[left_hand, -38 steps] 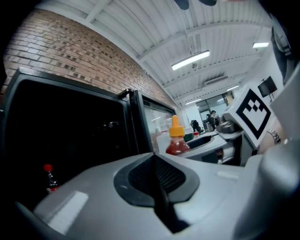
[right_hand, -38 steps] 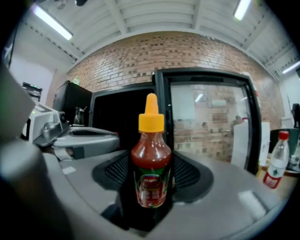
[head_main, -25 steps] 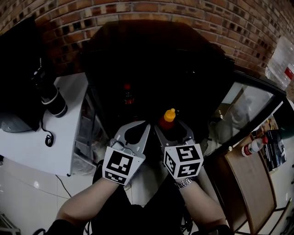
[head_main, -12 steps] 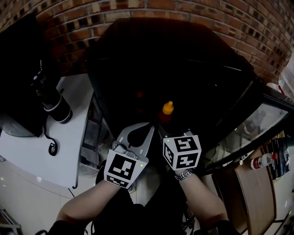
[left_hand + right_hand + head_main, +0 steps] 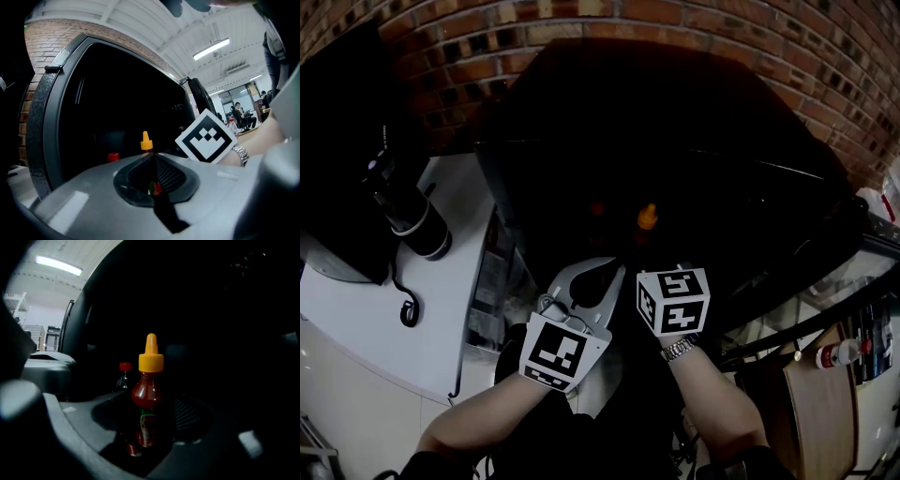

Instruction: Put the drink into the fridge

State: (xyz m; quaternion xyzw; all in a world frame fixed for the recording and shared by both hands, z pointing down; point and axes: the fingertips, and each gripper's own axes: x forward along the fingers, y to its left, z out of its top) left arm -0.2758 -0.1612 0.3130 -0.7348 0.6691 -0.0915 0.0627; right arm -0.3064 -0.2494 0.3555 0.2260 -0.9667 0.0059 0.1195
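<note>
since a second ago, our right tongs [image 5: 149, 430] are deeper in the dark fridge [image 5: 675, 141], clenched on the drink [image 5: 149, 394]. our left tongs [image 5: 152, 164] are pressed together on nothing. if we push on, the drink could knock over the red-capped bottle [image 5: 124, 373] behind it.

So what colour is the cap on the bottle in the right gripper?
Yellow-orange cap, over a red bottle; clearest in the right gripper view.

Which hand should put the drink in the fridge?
Right. The right gripper holds the red, yellow-capped plastic bottle upright before the open black fridge; the left gripper is shut and empty.
</note>
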